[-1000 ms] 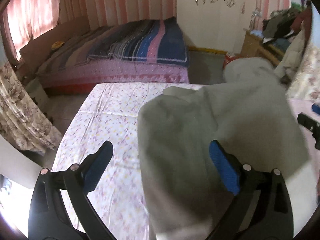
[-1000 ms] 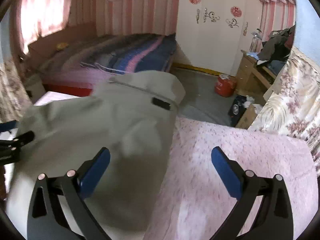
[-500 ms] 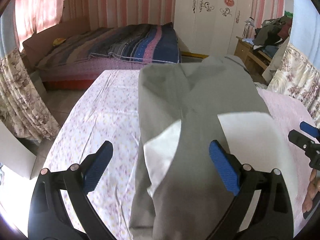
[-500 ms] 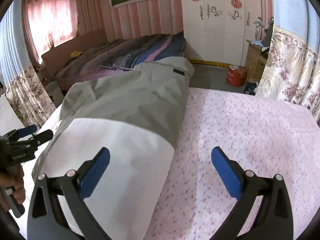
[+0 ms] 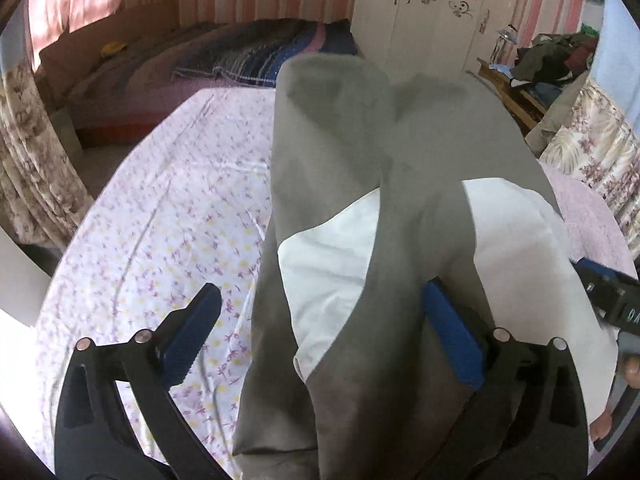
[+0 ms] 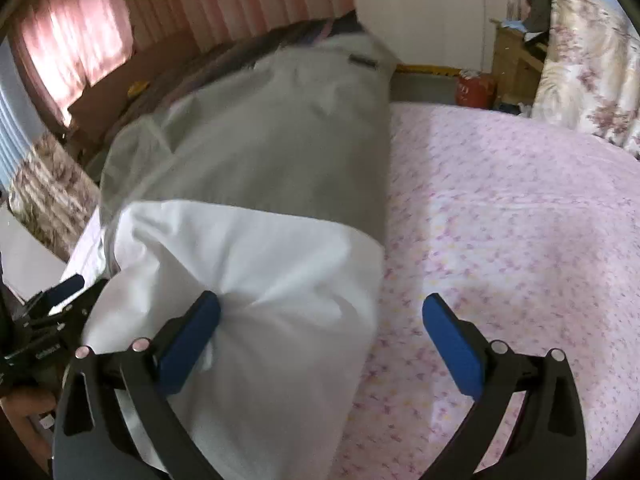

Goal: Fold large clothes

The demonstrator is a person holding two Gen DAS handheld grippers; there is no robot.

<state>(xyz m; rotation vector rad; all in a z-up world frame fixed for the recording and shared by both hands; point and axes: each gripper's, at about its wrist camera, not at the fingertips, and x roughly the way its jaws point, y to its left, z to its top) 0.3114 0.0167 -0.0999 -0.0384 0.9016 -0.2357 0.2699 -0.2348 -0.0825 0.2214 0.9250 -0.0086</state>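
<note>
A large grey jacket [image 5: 340,128] with a white lower part [image 5: 328,256] lies lengthwise on the floral bed sheet [image 5: 168,208], its grey sleeves crossed over the body. My left gripper [image 5: 326,328] hovers open over the jacket's near end, its right finger [image 5: 452,332] on the grey cloth. In the right wrist view the jacket [image 6: 288,152] fills the left half of the sheet [image 6: 520,208]. My right gripper [image 6: 322,344] is open; its left finger [image 6: 192,340] presses into the puckered white fabric. Neither holds cloth.
A second bed with a striped blanket [image 5: 260,56] stands beyond the sheet. Behind are a white wardrobe [image 5: 420,8], a wooden table piled with clothes [image 5: 540,60], and a red container [image 6: 476,88] on the floor. Floral curtains [image 5: 32,168] hang at the left.
The jacket, billowing a second ago, has settled flat on the bed with its white part showing. Both grippers have come lower and closer to its near end.
</note>
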